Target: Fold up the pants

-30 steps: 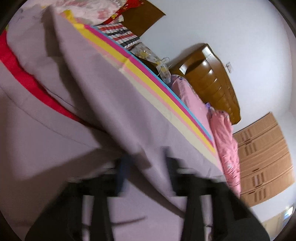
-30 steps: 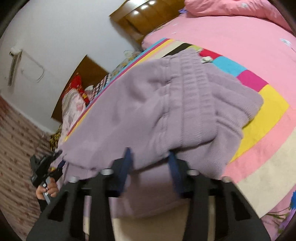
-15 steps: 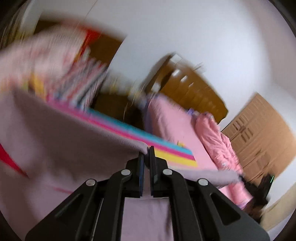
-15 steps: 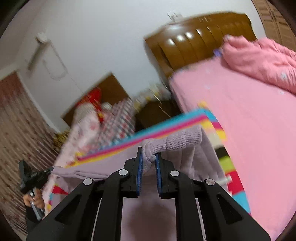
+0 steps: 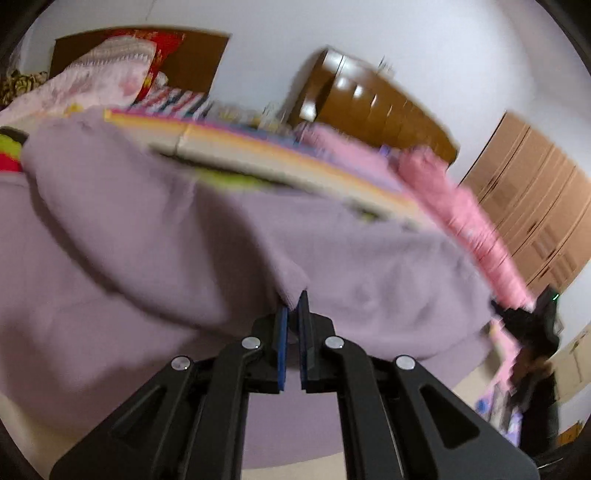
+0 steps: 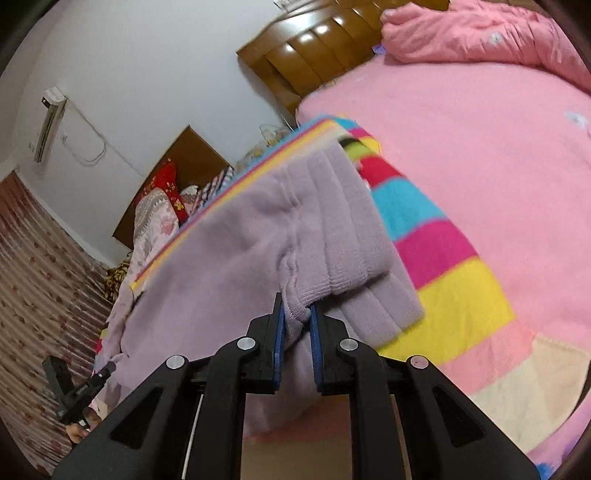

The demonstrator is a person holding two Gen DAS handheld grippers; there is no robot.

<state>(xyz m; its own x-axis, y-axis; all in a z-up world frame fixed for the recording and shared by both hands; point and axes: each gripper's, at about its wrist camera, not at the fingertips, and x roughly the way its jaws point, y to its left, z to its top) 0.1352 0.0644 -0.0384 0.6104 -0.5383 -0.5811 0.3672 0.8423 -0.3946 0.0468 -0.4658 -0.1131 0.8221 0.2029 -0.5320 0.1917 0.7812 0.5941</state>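
Observation:
Lilac knit pants (image 5: 155, 236) lie spread over a striped blanket (image 5: 295, 162) on the bed. My left gripper (image 5: 293, 314) is shut on a fold of the pants' fabric and holds it above the bed. In the right wrist view the pants (image 6: 236, 236) stretch away to the left, with the ribbed waistband (image 6: 354, 229) bunched at the front. My right gripper (image 6: 295, 317) is shut on the ribbed waistband's edge. The right gripper (image 5: 532, 325) also shows far right in the left wrist view, and the left gripper (image 6: 107, 369) shows at lower left in the right wrist view.
The striped blanket (image 6: 443, 236) covers a pink bed (image 6: 480, 129) with a pink quilt (image 6: 480, 33) and wooden headboard (image 6: 314, 48). A second bed with piled bedding (image 5: 99, 77) stands beyond. A wooden wardrobe (image 5: 535, 199) is at the right. A patterned curtain (image 6: 33, 258) hangs left.
Both grippers closed on the pants, lifted them off the bed, and have now swung down so the cloth drapes back over the blanket. Both still hold the fabric.

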